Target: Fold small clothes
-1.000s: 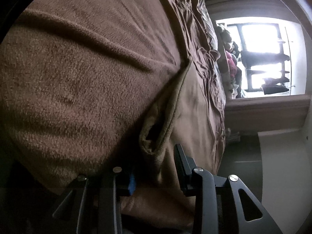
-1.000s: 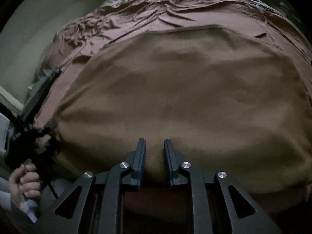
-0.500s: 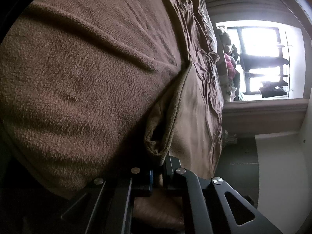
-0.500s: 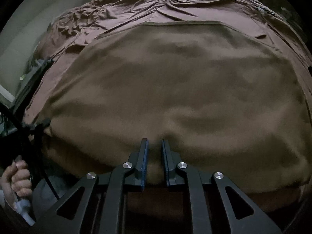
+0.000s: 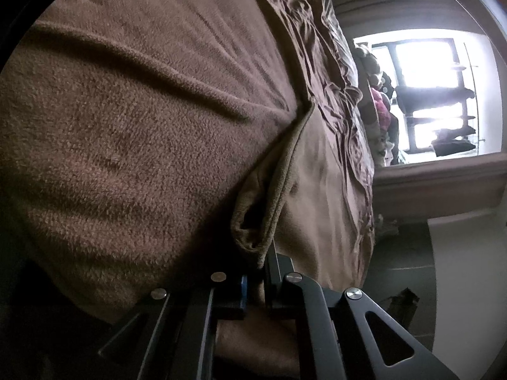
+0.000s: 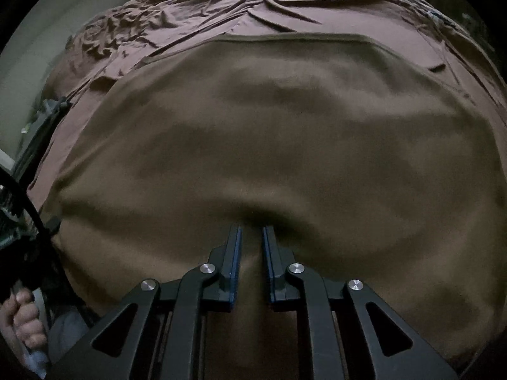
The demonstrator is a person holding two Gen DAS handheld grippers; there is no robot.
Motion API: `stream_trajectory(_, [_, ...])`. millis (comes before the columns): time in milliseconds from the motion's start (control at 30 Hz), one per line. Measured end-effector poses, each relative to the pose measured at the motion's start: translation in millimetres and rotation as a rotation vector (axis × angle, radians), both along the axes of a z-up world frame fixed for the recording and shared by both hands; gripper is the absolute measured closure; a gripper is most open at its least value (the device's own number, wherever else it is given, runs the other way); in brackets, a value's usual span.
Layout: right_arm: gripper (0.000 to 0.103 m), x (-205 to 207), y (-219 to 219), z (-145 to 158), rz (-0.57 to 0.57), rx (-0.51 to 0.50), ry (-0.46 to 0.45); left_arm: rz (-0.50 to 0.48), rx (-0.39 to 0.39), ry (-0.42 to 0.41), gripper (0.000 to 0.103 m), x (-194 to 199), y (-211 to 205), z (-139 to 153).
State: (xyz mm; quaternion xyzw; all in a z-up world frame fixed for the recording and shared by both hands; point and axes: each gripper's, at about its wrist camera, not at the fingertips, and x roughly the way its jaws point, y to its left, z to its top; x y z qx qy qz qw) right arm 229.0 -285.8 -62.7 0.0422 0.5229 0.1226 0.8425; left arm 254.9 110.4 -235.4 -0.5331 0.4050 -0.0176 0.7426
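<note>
Both jaws nipped onto near hem of brown fleece cloth, left gripper pinching its folded corner, right gripper narrow on the hem's middle, cloth spreading flat ahead with long axis crosswise over the wrinkled bed sheet beyond.

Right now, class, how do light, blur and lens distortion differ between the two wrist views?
Left wrist view: the window is blown out white, the towel sharp and textured. Right wrist view: dim, the towel soft and smeared. Both bulge, with black corners.
</note>
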Motion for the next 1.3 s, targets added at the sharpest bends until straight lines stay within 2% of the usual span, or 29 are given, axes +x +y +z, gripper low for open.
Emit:
stream_trajectory(333, [0.093, 52, 10, -5, -0.017, -0.003, -0.010, 0.011, 0.030, 0.027, 0.096, 6, -5, 0])
stream_trajectory(500, [0.093, 78, 13, -5, -0.026, -0.008, -0.014, 0.024, 0.008, 0.035, 0.096, 7, -3, -5])
stream_trajectory(600, [0.093, 92, 16, -4, -0.034, -0.020, -0.020, 0.031, 0.005, 0.038, 0.092, 8, -1, -6])
stream_trajectory(1067, [0.093, 165, 25, -12, -0.037, -0.022, 0.002, 0.052, 0.007, 0.045, 0.091, 9, -5, -7])
stream_trajectory(1133, [0.095, 176, 26, -14, -0.038, -0.031, -0.005, 0.051, 0.008, 0.044, 0.091, 9, -5, -7])
stream_trajectory(1300, [0.096, 192, 30, -16, -0.048, -0.042, -0.007, 0.051, -0.016, 0.028, 0.092, 7, -3, -10])
